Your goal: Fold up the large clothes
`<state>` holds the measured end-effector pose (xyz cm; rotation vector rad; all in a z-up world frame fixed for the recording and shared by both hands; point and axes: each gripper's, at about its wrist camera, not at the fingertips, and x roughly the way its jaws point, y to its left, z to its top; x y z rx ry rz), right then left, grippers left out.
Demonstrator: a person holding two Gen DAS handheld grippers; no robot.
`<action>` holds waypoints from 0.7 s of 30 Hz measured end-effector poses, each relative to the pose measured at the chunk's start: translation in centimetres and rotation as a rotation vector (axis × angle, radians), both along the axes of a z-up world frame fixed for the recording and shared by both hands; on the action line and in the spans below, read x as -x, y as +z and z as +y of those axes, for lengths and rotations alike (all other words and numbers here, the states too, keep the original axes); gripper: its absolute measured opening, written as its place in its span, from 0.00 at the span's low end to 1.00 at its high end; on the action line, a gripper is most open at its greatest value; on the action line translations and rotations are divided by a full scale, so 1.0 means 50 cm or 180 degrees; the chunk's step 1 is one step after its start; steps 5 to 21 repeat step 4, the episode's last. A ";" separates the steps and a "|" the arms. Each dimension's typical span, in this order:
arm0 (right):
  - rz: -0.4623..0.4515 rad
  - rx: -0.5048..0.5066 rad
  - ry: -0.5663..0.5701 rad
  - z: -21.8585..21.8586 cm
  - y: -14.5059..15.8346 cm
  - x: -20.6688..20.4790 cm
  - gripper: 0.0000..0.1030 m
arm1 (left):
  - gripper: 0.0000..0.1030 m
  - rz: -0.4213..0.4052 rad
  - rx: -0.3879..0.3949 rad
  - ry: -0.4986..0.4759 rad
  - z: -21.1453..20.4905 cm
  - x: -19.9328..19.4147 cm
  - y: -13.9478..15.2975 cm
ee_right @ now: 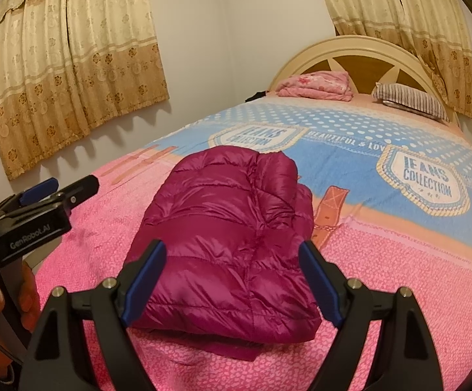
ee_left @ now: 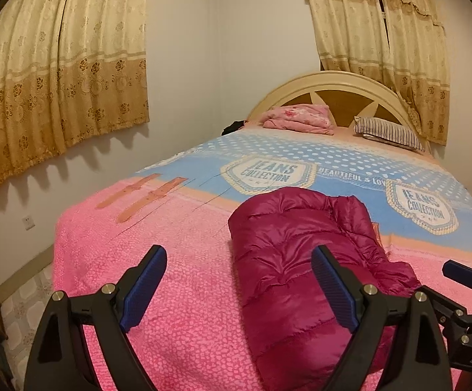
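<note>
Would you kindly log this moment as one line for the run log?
stage: jacket folded | magenta puffer jacket: lying on bedspread, untouched | left tongs: open, empty | right tongs: open, empty

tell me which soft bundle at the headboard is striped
The pillow on the right has dark stripes; the folded pink blanket left of it is floral.
</note>
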<state>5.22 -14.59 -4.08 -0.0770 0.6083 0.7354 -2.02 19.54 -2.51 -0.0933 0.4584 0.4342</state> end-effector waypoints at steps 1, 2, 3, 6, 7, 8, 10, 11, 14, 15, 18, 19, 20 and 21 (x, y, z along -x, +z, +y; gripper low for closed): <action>0.0001 -0.0004 -0.0003 -0.002 0.000 0.000 0.83 | 0.88 -0.0007 0.0005 -0.0018 0.000 0.000 0.000; 0.0002 -0.0008 -0.0003 -0.002 -0.001 0.000 0.83 | 0.88 -0.0007 0.0019 -0.0055 0.000 -0.001 -0.001; 0.0003 -0.0009 -0.0006 -0.003 -0.001 0.000 0.83 | 0.88 -0.0003 0.0017 -0.0060 -0.003 -0.002 -0.001; 0.0002 -0.0009 -0.0008 -0.004 -0.001 0.000 0.83 | 0.88 -0.0013 0.0020 -0.0074 -0.004 -0.002 0.000; 0.0002 -0.0009 -0.0008 -0.004 -0.001 0.000 0.83 | 0.88 -0.0013 0.0020 -0.0074 -0.004 -0.002 0.000; 0.0002 -0.0009 -0.0008 -0.004 -0.001 0.000 0.83 | 0.88 -0.0013 0.0020 -0.0074 -0.004 -0.002 0.000; 0.0002 -0.0009 -0.0008 -0.004 -0.001 0.000 0.83 | 0.88 -0.0013 0.0020 -0.0074 -0.004 -0.002 0.000; 0.0002 -0.0009 -0.0008 -0.004 -0.001 0.000 0.83 | 0.88 -0.0013 0.0020 -0.0074 -0.004 -0.002 0.000; 0.0002 -0.0009 -0.0008 -0.004 -0.001 0.000 0.83 | 0.88 -0.0013 0.0020 -0.0074 -0.004 -0.002 0.000; 0.0002 -0.0009 -0.0008 -0.004 -0.001 0.000 0.83 | 0.88 -0.0013 0.0020 -0.0074 -0.004 -0.002 0.000; 0.0002 -0.0009 -0.0008 -0.004 -0.001 0.000 0.83 | 0.88 -0.0013 0.0020 -0.0074 -0.004 -0.002 0.000; 0.0002 -0.0009 -0.0008 -0.004 -0.001 0.000 0.83 | 0.88 -0.0013 0.0020 -0.0074 -0.004 -0.002 0.000; 0.0002 -0.0009 -0.0008 -0.004 -0.001 0.000 0.83 | 0.88 -0.0013 0.0020 -0.0074 -0.004 -0.002 0.000; 0.0002 -0.0009 -0.0008 -0.004 -0.001 0.000 0.83 | 0.88 -0.0013 0.0020 -0.0074 -0.004 -0.002 0.000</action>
